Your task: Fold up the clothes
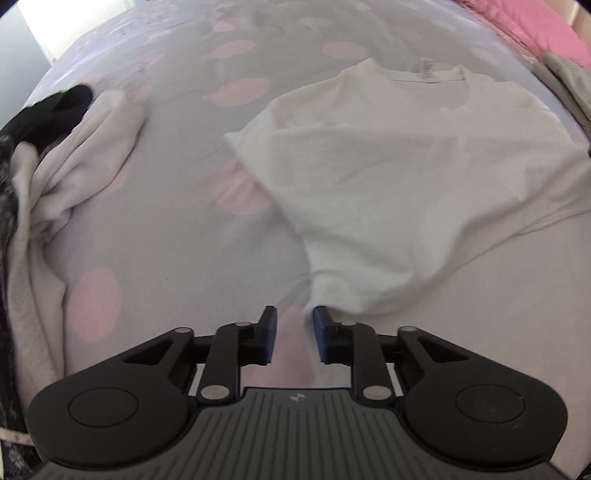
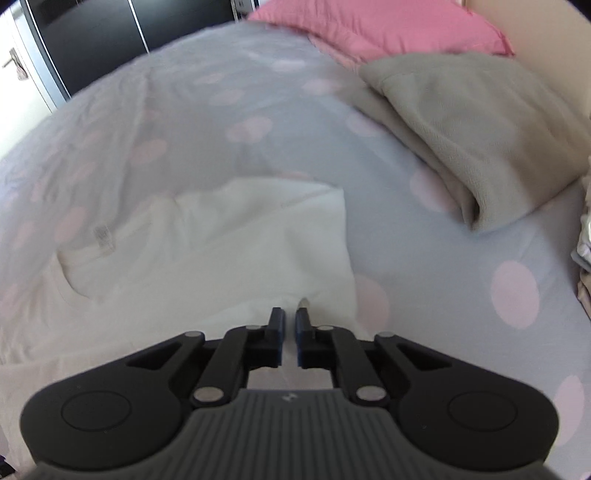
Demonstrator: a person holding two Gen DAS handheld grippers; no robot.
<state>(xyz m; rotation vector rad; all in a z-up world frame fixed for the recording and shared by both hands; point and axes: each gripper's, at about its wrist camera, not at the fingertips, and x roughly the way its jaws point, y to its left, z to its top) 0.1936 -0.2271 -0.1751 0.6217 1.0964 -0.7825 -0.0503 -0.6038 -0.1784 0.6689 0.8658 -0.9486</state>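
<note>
The white T-shirt [image 1: 388, 177] lies spread on the bed [image 1: 166, 229]; it looks soft and light. Left tongs [image 1: 294, 325] stand open at its corner; right tongs [image 2: 290, 325] nearly closed, pinching the fabric.

A bed [image 1: 159, 229] covered with a grey sheet printed with pink dots carries everything. A white T-shirt [image 1: 388, 177] lies spread on the sheet, its collar and label toward the far side. To its left, well apart, a heap of clothes [image 1: 66, 155] lies bunched up, a pale garment with a black one [image 1: 48, 107] on its far end. In the right wrist view a folded grey blanket [image 2: 465, 125] lies beyond the T-shirt [image 2: 236, 251], and a pink pillow [image 2: 376, 26] rests at the head of the bed [image 2: 443, 258].
</note>
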